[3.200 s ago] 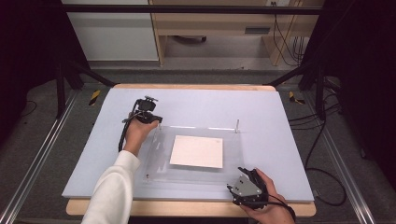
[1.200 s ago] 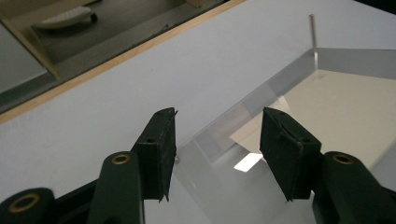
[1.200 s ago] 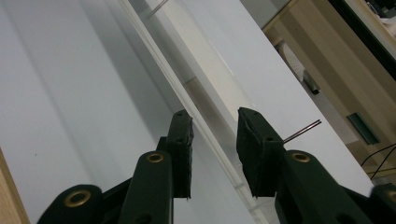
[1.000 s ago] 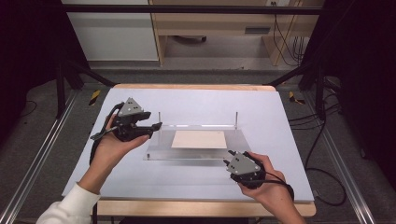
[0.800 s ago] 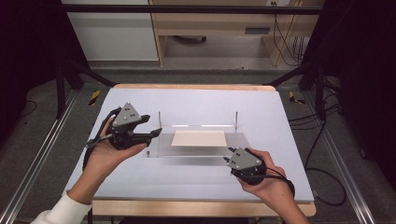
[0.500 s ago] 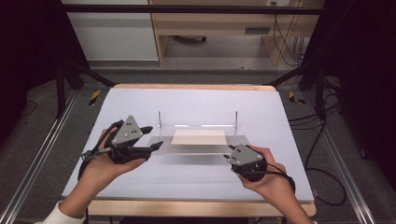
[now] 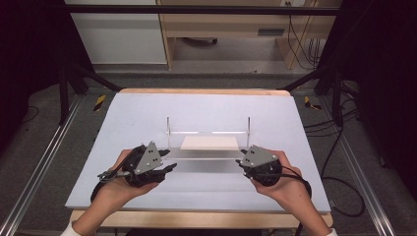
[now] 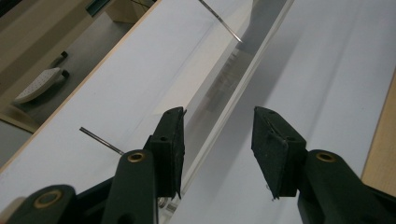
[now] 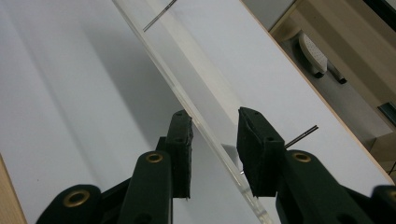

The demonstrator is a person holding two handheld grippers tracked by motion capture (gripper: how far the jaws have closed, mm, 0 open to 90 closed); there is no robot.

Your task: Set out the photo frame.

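A clear plastic plate [image 7: 196, 154] with two thin metal posts [image 7: 168, 124] at its far corners carries a white sheet [image 7: 210, 143]. Its near edge looks raised, with a shadow on the table beneath it. My left gripper [image 7: 169, 166] is at the near left corner. In the left gripper view it [image 8: 217, 140] is open, and the plate's edge [image 8: 233, 79] runs between the jaws close to the left one. My right gripper [image 7: 241, 162] is at the near right corner; in its own view it [image 9: 214, 140] has narrower jaws set around the plate's edge [image 9: 154, 56].
The plate sits mid-table on a pale mat [image 7: 206, 105] over a wooden tabletop [image 7: 196, 219]. Metal rails [image 7: 39, 167] run along both sides of the table. Cables [image 7: 344, 196] lie on the floor to the right. A wooden bench [image 7: 231, 24] stands beyond the far edge.
My left gripper swung from the plate's far left corner down to its near left corner. The right gripper came to the near right corner, and the plate's near edge rose, so the plate looks flatter.
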